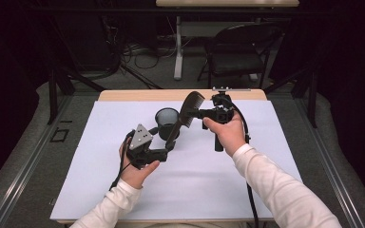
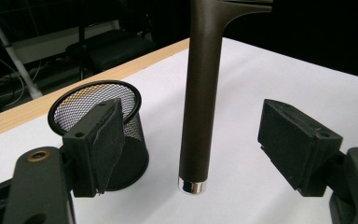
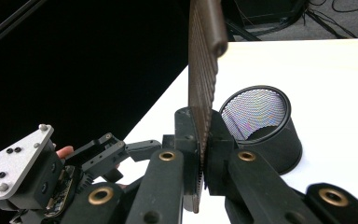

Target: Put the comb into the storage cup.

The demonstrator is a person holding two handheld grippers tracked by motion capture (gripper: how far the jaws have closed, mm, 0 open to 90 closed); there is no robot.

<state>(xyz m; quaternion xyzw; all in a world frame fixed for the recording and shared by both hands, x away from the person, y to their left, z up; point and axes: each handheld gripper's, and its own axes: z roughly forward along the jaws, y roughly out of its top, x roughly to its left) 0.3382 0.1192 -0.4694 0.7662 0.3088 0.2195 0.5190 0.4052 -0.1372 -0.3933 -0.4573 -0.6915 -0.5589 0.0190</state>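
Step in hand: you are passing the comb (image 1: 186, 114) from one gripper to the other, and by the look of it the mesh cup (image 1: 167, 122) is where it is headed.
Right gripper (image 3: 200, 154): clenched on the comb's toothed part, which rises from between its jaws toward the top of the right gripper view.
Left gripper (image 2: 191, 140): released; in the left gripper view the jaws stand apart on either side of the comb handle (image 2: 199, 102), and neither pad touches it.
Where the comb is: centre of the high view, slanting from upper right to lower left, off the table (image 1: 123, 190), its handle end hanging low between the left jaws.
Where the cup is: just left of the comb in the high view, upright on the white sheet, mouth open.
Doing it well: keep the right grip firm, since it alone carries the comb now. Draw your left gripper straight back so a pad does not catch the handle. Then bring the handle end over the cup's mouth and lower it in without knocking the rim.
Risk: the teeth give a thin hold, so the comb may swing.
Count: one comb, one mesh cup, two grippers, one table.
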